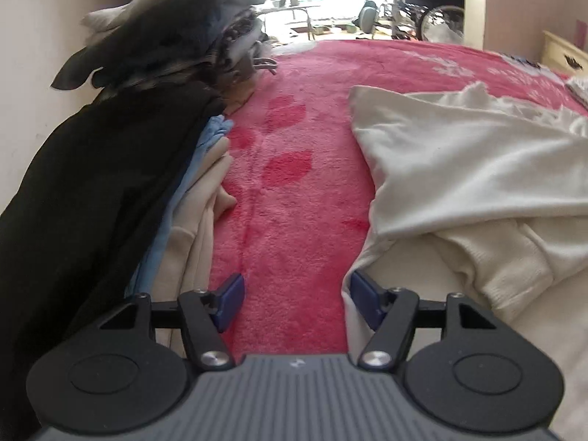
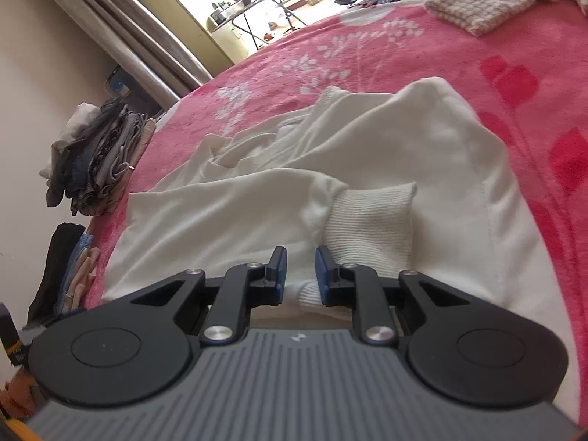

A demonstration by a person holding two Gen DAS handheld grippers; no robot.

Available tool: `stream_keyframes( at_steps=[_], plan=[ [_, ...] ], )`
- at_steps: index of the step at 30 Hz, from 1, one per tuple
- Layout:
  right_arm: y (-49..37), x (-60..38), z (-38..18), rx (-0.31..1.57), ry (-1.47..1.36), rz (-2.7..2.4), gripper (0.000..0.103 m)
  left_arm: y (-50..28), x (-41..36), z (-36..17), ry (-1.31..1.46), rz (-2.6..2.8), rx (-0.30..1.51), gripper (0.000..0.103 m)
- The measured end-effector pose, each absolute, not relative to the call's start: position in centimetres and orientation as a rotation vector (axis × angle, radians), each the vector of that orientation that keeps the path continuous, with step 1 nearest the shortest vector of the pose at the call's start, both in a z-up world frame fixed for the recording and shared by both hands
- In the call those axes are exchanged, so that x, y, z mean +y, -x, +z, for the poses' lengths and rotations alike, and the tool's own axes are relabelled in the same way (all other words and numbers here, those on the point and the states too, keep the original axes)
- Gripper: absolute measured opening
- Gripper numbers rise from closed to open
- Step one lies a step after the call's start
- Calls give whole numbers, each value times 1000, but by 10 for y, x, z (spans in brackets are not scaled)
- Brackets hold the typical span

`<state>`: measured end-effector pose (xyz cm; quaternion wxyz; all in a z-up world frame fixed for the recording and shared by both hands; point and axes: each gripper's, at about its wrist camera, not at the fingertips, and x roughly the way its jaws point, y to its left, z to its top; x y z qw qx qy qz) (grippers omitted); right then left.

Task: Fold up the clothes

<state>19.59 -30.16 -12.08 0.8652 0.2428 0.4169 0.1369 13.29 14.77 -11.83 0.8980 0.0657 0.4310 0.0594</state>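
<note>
Right tongs (image 2: 300,275) stand nearly closed, with a ribbed white cuff (image 2: 310,294) between the blue pads; whether they pinch it I cannot tell. Left tongs (image 1: 297,299) stand wide open over the bed and hold nothing. A pink fleece blanket (image 1: 294,198) with red flowers covers the bed, and a bright window lies behind it. The cream sweatshirt (image 2: 367,154) lies crumpled on the blanket, one sleeve folded across its body. Beside the wall sit a stack of folded clothes (image 1: 121,198) and a darker pile (image 1: 176,36). A knitted garment (image 2: 488,3) lies at the far edge.
</note>
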Motion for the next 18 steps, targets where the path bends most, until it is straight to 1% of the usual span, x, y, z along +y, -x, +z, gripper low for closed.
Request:
stream_keyframes(
  at_steps=[5, 8, 11, 14, 16, 18],
  plan=[
    [-192, -298, -112, 848, -466, 285, 17, -119, 142, -91, -170, 120, 830, 63],
    [-190, -294, -104, 820, -428, 293, 17, -114, 139, -75, -161, 112, 775, 63],
    [-192, -291, -103, 814, -392, 269, 17, -124, 130, -70, -158, 104, 768, 63],
    [-196, -307, -110, 835, -447, 178, 16, -131, 128, -63, -138, 145, 749, 63],
    [-199, -317, -114, 849, -483, 117, 17, -129, 137, -52, -91, 187, 731, 63],
    [-192, -334, -107, 838, -558, 91, 17, -124, 149, -37, -42, 211, 710, 64]
  ],
)
